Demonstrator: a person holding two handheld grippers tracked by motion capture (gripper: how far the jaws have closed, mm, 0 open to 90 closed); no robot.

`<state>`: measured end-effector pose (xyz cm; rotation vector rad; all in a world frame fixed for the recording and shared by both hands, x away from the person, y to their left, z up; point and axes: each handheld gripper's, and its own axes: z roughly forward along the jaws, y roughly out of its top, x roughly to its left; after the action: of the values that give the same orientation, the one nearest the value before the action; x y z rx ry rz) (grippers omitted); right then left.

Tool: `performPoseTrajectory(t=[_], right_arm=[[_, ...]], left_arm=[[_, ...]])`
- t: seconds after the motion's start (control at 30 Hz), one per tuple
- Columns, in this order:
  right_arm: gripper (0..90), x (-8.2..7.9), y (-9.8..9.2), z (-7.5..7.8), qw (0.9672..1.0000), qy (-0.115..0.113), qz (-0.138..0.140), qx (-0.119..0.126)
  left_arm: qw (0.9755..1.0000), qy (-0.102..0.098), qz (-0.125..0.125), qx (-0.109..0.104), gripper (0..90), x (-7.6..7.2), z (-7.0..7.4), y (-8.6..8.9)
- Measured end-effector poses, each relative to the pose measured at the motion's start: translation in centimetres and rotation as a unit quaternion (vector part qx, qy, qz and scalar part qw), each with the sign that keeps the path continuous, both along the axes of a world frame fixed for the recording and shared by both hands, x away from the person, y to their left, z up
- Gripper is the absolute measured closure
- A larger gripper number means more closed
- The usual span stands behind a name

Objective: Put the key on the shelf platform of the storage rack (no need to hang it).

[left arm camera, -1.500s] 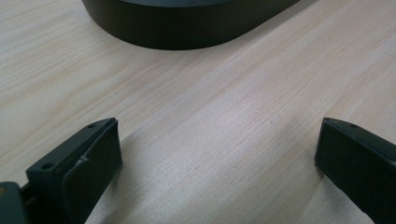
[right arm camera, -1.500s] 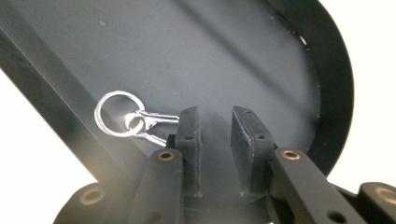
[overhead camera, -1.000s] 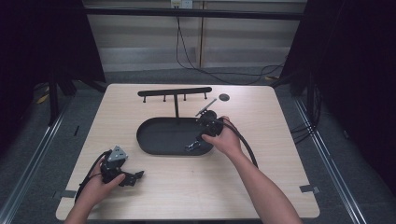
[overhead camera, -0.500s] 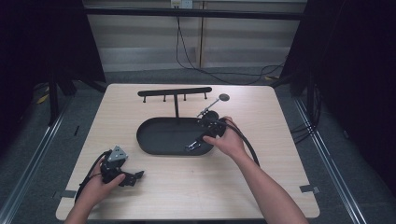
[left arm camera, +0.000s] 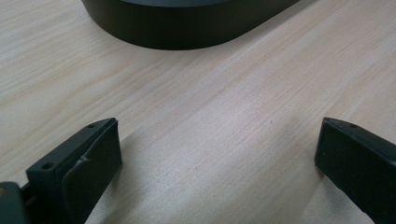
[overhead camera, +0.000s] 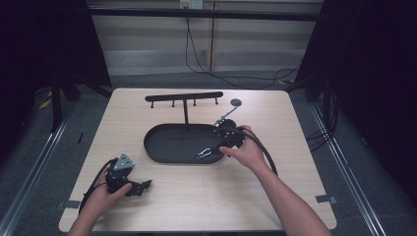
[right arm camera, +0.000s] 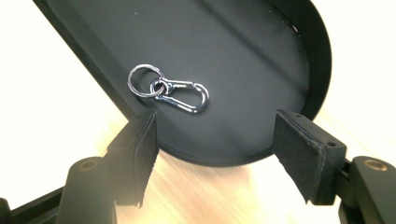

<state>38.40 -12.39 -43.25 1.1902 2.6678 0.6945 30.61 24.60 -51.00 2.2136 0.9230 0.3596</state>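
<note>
while the small silver metal keyring clip [right arm camera: 170, 93] lies flat inside the black oval metal tray [overhead camera: 162, 147] on the light wooden worktop [overhead camera: 295, 128], the right claw [right arm camera: 215, 154] has just been opening, nothing between its jaws; the left claw [left arm camera: 215, 158] rests spread apart near the worktop's front edge.

we see a pale wooden table [overhead camera: 196, 196] on a grey floor [overhead camera: 44, 162]. at twelve o'clock a light panelled wall [overhead camera: 147, 44] carries dangling cables [overhead camera: 216, 73]; black curtains [overhead camera: 373, 73] hang at three and nine o'clock.

Black tray [overhead camera: 162, 147] on wooden table [overhead camera: 206, 196]
</note>
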Motion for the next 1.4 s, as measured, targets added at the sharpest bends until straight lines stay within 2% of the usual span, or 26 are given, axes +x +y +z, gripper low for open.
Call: performPoseTrajectory(t=[0.73,1.17,1.4], right_arm=[[30.6,-2.4,-2.1,0.8,0.9998,-0.009,0.012,0.014],[30.5,-3.7,-3.7,1.5,0.9997,-0.016,0.009,0.019],[30.5,-4.4,-4.5,1.1,0.9996,-0.016,0.004,0.024]], left_arm=[[1.0000,0.000,0.000,0.000,0.2,0.0,0.0,0.0],[1.0000,0.000,0.000,0.000,0.2,0.0,0.0,0.0],[1.0000,0.000,0.000,0.000,0.2,0.0,0.0,0.0]])
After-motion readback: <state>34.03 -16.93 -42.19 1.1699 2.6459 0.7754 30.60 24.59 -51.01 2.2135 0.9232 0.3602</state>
